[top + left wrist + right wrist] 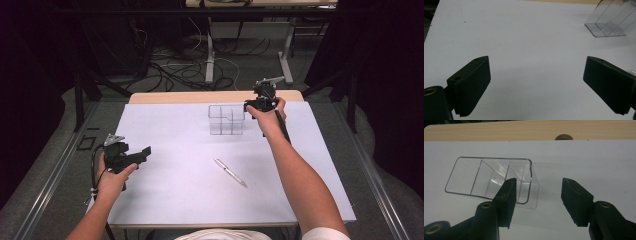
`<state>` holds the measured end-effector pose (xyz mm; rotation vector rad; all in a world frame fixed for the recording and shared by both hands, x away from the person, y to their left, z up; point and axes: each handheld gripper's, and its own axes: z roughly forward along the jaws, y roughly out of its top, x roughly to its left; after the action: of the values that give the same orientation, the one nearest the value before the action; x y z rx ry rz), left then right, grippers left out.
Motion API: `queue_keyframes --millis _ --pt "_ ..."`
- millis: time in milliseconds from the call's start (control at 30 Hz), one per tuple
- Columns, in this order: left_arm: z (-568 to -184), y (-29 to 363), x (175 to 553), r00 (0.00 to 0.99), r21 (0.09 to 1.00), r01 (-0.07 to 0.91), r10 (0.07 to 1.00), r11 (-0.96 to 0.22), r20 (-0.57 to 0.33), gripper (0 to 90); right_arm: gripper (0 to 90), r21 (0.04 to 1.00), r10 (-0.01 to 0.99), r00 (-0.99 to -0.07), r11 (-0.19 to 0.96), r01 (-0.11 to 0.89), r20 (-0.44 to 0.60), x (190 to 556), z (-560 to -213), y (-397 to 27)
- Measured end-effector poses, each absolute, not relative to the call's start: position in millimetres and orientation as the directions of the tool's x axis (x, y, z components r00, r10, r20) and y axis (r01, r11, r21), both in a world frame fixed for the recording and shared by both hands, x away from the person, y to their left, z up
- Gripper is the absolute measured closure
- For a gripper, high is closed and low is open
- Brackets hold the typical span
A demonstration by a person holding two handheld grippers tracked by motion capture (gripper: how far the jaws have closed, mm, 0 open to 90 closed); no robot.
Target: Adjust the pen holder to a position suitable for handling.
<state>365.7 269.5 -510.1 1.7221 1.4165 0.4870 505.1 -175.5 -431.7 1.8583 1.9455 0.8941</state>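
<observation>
A clear plastic organizer [226, 119] with several compartments stands upright at the back middle of the white sheet [175, 195]. My right gripper [248, 106] hovers at its right end, open. In the right gripper view the right gripper [538, 195] has one jaw above the end compartment and the other outside the organizer [489, 177], so the end wall lies between them untouched. A silver pen [230, 172] lies loose at mid-sheet. My left gripper [146, 152] rests at the sheet's left edge; in its own view the left gripper [536, 83] is wide open, with bare sheet between the jaws and the organizer [610, 22] far off.
A strip of bare wooden tabletop [200, 96] runs behind the sheet, with a small round brown fitting [564, 137] set in it. Beyond the table are desk legs and loose cables on the floor [190, 70]. Grey carpet flanks the table on both sides.
</observation>
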Motion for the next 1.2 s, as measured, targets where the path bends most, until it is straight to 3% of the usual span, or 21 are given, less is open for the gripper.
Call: queue_keyframes --millis 600,1200 --pt "-511.9 270.2 365.6 0.284 0.783 0.621 0.936 -0.014 -0.208 8.0 58.1 0.547 0.971 -0.091 -0.046 0.836 0.221 527.3 -452.2 -163.9" --pt "-512.9 270.0 365.7 0.284 0.782 0.623 0.935 -0.012 -0.212 8.2 63.6 0.493 0.965 -0.081 -0.054 0.868 0.249 534.8 -469.0 -158.6"
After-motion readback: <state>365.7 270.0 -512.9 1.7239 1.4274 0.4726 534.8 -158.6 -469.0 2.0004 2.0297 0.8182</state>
